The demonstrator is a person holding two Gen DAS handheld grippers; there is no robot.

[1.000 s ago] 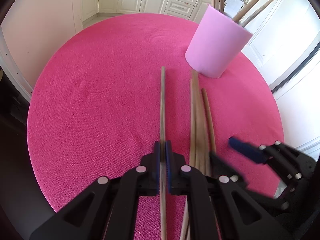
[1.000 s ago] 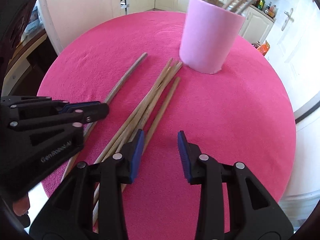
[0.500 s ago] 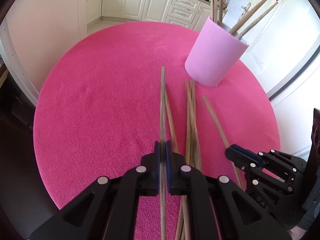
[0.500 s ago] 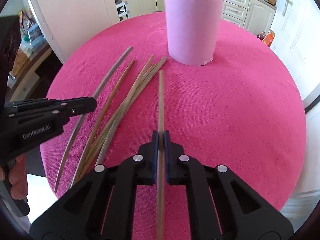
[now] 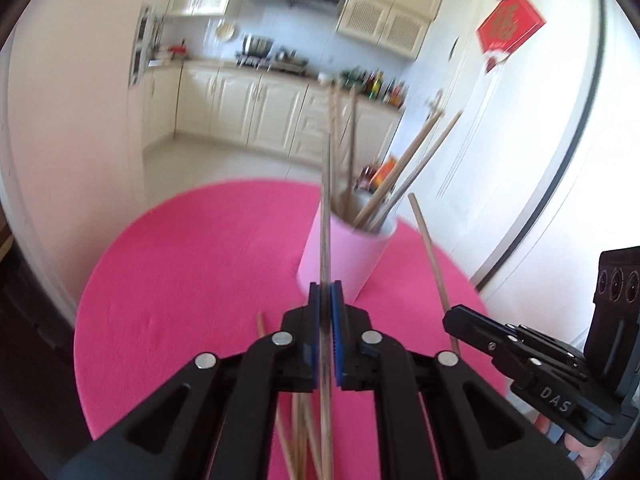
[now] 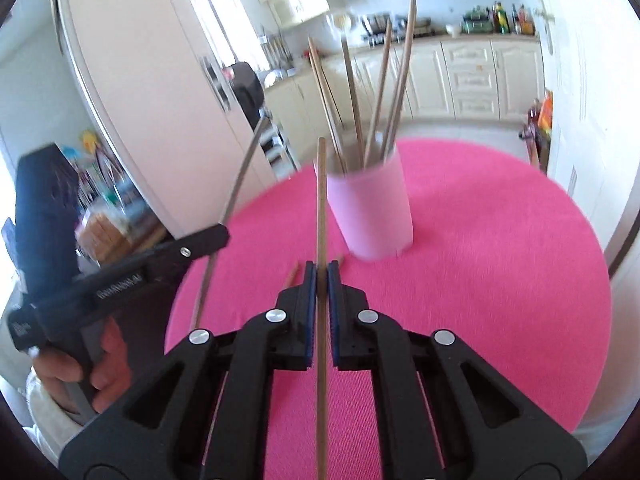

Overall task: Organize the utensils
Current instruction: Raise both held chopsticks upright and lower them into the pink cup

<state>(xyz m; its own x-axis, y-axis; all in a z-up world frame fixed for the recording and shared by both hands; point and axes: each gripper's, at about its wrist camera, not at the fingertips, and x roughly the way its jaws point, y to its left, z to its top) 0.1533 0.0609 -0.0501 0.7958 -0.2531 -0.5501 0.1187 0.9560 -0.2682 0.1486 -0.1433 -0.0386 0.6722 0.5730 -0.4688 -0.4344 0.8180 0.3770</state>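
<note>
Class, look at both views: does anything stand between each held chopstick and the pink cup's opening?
Nothing visible does. The left chopstick and right chopstick are lifted near the cup; only the chopsticks already inside crowd its opening.

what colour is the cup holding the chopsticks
Pale pink cup, clearest in the right wrist view.

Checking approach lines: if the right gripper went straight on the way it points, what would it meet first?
Probably the pink cup. The right gripper is shut on a chopstick whose tip sits beside the cup's left rim, so that stick would likely touch first; depth is unclear.
</note>
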